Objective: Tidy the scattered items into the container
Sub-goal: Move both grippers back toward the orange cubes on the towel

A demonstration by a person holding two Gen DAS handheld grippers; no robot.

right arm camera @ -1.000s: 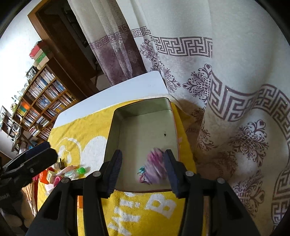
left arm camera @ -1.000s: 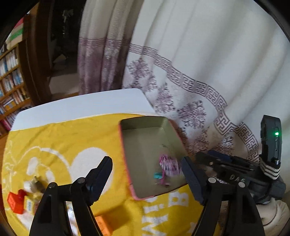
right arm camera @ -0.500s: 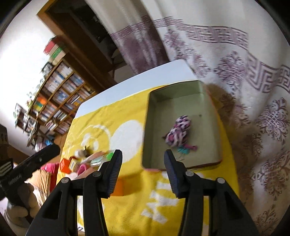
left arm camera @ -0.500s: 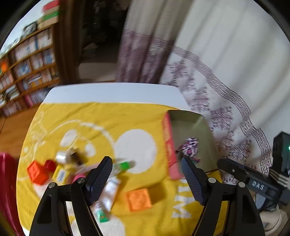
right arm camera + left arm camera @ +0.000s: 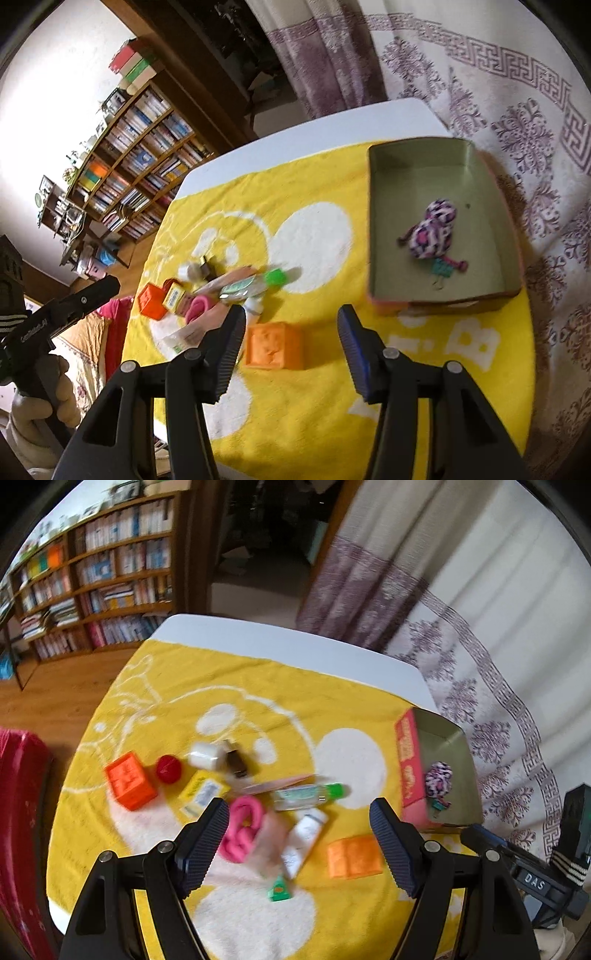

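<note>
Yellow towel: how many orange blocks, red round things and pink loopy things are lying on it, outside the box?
Orange blocks: 2
Red round thing: 1
Pink loopy thing: 1
Total: 4

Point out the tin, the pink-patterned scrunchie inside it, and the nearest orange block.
tin (image 5: 376, 221), right wrist view, left wall.
pink-patterned scrunchie (image 5: 432, 232), right wrist view, middle of the fabric.
orange block (image 5: 273, 345), right wrist view, top face.

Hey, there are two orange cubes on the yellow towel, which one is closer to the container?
The lighter orange cube lying alone beside the container; the darker orange cube sits at the pile's far end.
</note>
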